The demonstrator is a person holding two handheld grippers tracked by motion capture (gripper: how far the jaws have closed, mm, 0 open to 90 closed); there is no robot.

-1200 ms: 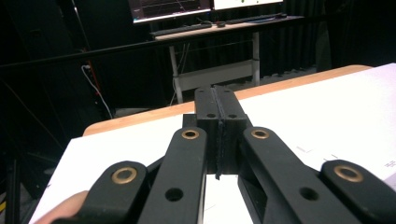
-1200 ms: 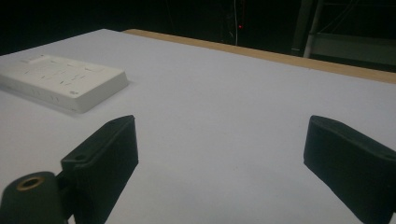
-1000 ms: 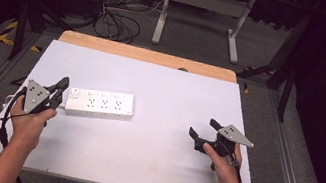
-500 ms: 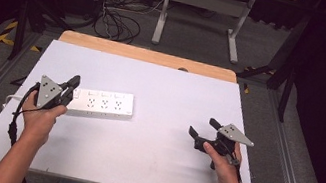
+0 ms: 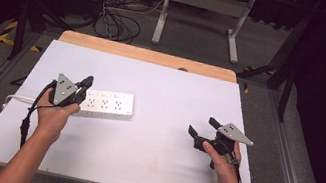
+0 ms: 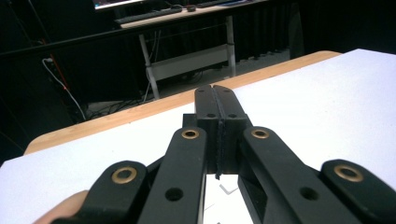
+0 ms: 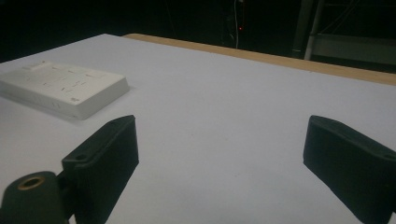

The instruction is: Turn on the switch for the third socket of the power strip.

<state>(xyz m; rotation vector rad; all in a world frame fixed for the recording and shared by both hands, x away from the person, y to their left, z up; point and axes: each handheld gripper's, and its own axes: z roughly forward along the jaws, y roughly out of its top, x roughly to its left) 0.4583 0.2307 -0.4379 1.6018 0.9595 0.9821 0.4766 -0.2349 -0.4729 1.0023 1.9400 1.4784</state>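
**High view: left gripper poised at the power strip's end**

High view first: a white power strip (image 5: 104, 104) is laid on the white tabletop (image 5: 165, 97), left of centre, its long axis running left to right. The left gripper (image 5: 84, 86) is held over the strip's left end; actual contact cannot be made out. Its fingers (image 6: 217, 112) are pressed fully together, and nothing is gripped between them. The right gripper (image 5: 200, 130) is kept well apart on the right side, its fingers (image 7: 105, 163) spread wide and empty. The strip is judged far nearer the left hand (image 5: 54, 115).
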